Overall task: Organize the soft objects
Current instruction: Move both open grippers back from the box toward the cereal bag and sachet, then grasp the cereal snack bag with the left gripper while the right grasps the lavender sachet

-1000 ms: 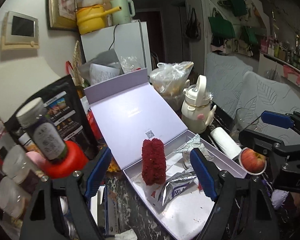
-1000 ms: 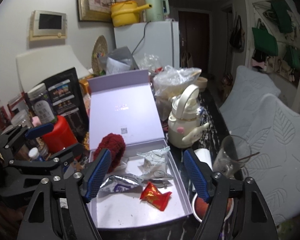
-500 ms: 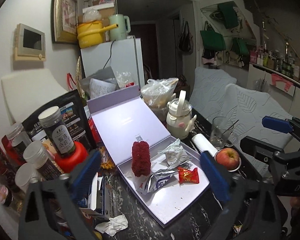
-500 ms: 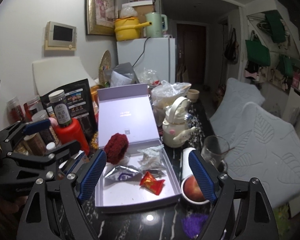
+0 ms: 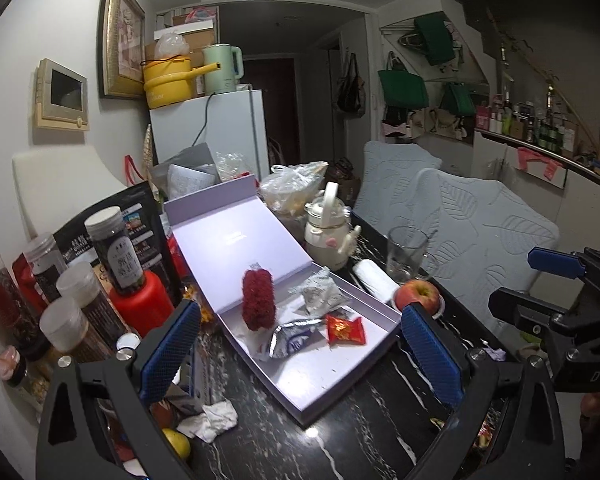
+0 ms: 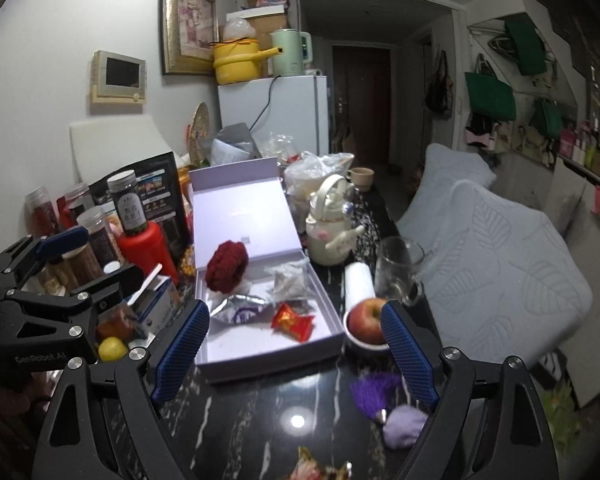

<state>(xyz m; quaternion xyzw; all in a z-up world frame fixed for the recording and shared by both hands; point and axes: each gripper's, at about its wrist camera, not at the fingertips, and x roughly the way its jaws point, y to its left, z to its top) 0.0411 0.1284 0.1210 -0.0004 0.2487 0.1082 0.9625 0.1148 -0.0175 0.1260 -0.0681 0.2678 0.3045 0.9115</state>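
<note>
Pouch (image 6: 403,426), lilac and tasselled, lies at five o'clock just beside the empty, wide right gripper (image 6: 296,352), nearer than the equally wide, empty left gripper (image 5: 300,348).

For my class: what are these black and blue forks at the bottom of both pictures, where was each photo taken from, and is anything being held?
Each fork is a hand-held gripper a person carries; a camera on it looks along its fingers. One picture looks along the left gripper, the other along the right gripper. Both stand open, holding nothing. On the dark table lies an open lilac box with a fuzzy red roll and wrappers. A purple tassel lies outside it.
</note>
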